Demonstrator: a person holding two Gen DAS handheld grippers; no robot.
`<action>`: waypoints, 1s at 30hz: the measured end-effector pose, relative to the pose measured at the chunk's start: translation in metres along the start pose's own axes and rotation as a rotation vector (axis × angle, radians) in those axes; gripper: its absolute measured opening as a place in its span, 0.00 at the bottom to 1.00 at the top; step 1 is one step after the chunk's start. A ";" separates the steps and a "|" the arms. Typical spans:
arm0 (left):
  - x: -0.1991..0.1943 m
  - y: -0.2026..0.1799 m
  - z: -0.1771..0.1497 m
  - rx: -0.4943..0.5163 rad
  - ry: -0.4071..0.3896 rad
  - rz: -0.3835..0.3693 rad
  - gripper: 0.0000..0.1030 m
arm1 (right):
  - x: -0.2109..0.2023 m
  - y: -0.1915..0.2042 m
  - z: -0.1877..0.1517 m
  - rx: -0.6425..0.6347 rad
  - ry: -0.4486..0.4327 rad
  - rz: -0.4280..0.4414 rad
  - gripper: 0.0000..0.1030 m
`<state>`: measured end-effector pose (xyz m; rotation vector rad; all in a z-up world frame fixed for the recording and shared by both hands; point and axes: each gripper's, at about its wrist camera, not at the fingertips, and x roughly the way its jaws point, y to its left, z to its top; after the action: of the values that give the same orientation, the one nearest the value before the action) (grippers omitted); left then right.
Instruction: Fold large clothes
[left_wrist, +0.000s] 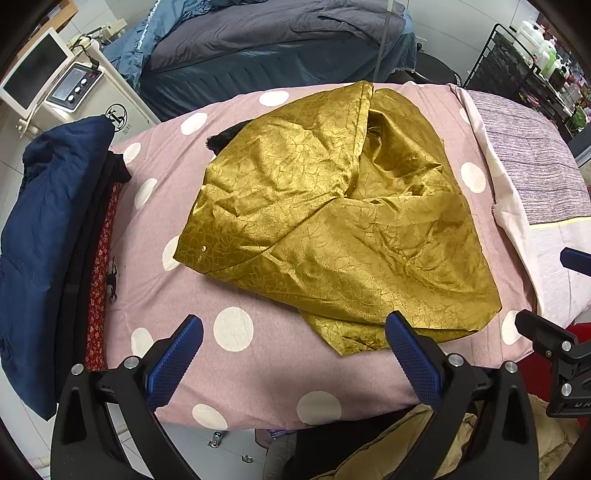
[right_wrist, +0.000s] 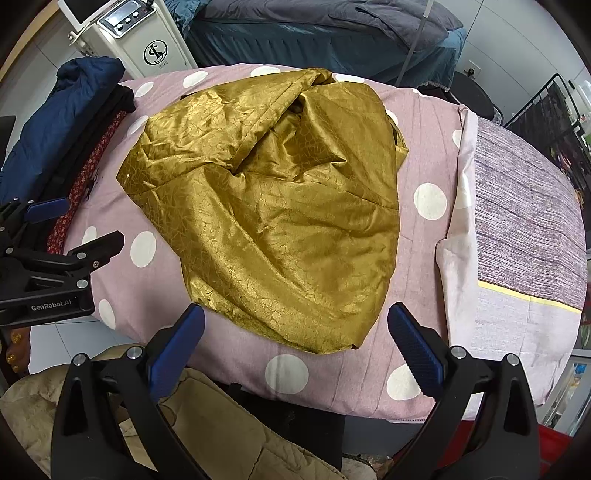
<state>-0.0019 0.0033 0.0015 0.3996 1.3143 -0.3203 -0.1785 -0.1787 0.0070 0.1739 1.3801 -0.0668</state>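
Gold garment (left_wrist: 332, 221), some shiny crackle-patterned fabric, is lying in a crumpled heap on the polka-dot counter (left_wrist: 236, 369), roughly middle, leaning toward the near edge. It's not flat at all: one flap is folded diagonally across the top and there's a deep crease running toward the far edge, so I can't really tell sleeves from hem.

Both tools hover just off the near edge, jaws spread wide, holding nothing. The left tool (left_wrist: 295, 350) has the garment's near tip right by its right-side finger, with the bulk of the cloth ahead and off to the right. The right tool (right_wrist: 295, 343) is lined up pretty much dead centre on that same near tip, so it looks like the closer one to me. The heap's long axis runs from the near edge to the far one, slightly slanted.

My guess is it needs spreading out first before any real fold. Slippery-looking stuff too.

There's a stack of dark clothes (left_wrist: 55, 240) along the left edge, well apart.
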 end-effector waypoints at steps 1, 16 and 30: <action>0.000 0.000 0.000 -0.001 0.001 0.000 0.94 | 0.000 0.000 0.000 0.000 0.000 0.000 0.95; 0.009 0.003 0.002 -0.013 0.017 0.000 0.94 | 0.005 0.001 0.003 -0.003 0.012 0.007 0.95; 0.018 0.012 0.001 -0.049 0.042 -0.001 0.94 | 0.013 0.001 0.002 -0.005 0.028 0.010 0.95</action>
<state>0.0087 0.0132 -0.0146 0.3655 1.3613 -0.2812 -0.1741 -0.1768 -0.0048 0.1788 1.4074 -0.0528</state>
